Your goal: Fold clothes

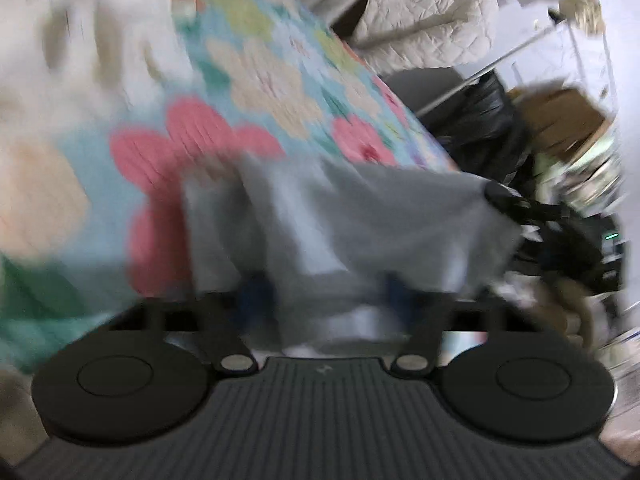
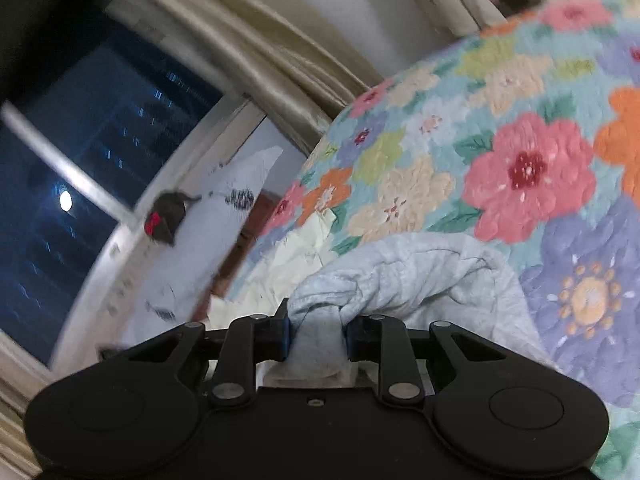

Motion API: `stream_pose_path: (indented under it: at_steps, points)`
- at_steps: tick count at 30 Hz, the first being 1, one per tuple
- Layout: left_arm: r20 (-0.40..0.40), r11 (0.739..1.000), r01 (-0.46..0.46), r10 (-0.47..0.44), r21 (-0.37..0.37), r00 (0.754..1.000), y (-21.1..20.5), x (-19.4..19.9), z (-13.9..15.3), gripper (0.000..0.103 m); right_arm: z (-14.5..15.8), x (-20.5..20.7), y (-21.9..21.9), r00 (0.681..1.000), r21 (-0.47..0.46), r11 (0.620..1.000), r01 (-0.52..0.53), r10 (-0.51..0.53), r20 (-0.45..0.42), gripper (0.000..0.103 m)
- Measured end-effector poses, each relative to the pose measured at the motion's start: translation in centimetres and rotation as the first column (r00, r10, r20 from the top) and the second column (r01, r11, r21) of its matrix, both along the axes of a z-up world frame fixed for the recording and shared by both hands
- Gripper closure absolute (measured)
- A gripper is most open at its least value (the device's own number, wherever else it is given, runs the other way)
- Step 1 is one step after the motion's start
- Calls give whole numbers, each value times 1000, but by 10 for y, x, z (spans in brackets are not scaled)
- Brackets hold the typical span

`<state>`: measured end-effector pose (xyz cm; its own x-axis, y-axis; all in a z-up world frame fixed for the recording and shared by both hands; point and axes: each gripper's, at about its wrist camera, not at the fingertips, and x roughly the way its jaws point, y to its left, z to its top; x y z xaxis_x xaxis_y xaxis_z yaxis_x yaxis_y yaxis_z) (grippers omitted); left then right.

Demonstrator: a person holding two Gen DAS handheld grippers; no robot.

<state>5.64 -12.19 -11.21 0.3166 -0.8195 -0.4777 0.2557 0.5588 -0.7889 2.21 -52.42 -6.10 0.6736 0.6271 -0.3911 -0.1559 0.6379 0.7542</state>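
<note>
Both claws, left [image 1: 326, 292] and right [image 2: 316, 338], pinch the grey garment [image 2: 408, 276] over the flowered bedspread [image 2: 460, 148]; next, I judge, spread it flat there.

Left wrist view, blurred throughout. Left gripper [image 1: 324, 292]: black body at the bottom edge, blue-padded fingers [image 1: 256, 292] either side of a bunched grey garment [image 1: 340, 220]; contact cannot be judged through the blur. Garment: drapes over a floral quilt [image 1: 248, 80] on the bed. Right gripper [image 1: 504, 196]: black, at the garment's far right corner. Background: quilted cream bedding [image 1: 428, 20], black bag [image 1: 480, 120], cardboard box [image 1: 560, 120].
</note>
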Motion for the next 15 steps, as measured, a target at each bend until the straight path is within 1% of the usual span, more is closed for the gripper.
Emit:
stream_pose_path:
  at_steps: [1, 2, 3, 6, 7, 9, 10, 11, 13, 14, 15]
  points:
    - [-28, 999, -15, 14, -41, 1000, -1, 0, -1, 84, 0, 5, -1, 1000, 15, 1000, 0, 0, -7, 75]
    - [-34, 997, -25, 23, -67, 999, -3, -1, 2, 84, 1, 10, -2, 1000, 24, 1000, 1, 0, -13, 75]
    - [-29, 996, -28, 25, -86, 999, -5, -3, 7, 87, 2, 15, -3, 1000, 26, 1000, -5, 6, -19, 75]
    - [-17, 985, -18, 15, -172, 1000, -11, -12, 28, 87, 8, 25, -7, 998, 26, 999, -25, 26, -56, 75]
    - [-16, 983, -10, 7, -182, 1000, -15, -16, 32, 87, 9, 27, -9, 997, 32, 999, -28, 30, -68, 75]
    - [-23, 987, 12, -16, -159, 1000, -24, -26, 34, 87, 13, 28, -18, 996, 46, 998, -33, 37, -78, 75]
    - [-35, 992, 26, -31, -124, 999, -29, -31, 31, 87, 13, 26, -23, 996, 36, 999, -37, 40, -78, 75]
    - [-58, 998, 37, -40, -57, 998, -35, -35, 22, 87, 13, 23, -28, 996, 3, 999, -34, 34, -79, 75]
    - [-101, 995, 46, -37, 86, 994, -45, -40, 0, 87, 4, 11, -36, 994, -117, 993, -15, 2, -111, 75]
    - [-109, 990, 53, -39, 132, 993, -48, -42, -8, 87, -4, 6, -40, 991, -163, 987, -4, -18, -136, 74]
    - [-117, 986, 63, -45, 153, 992, -51, -43, -14, 87, -15, 1, -44, 985, -195, 981, 8, -41, -165, 73]
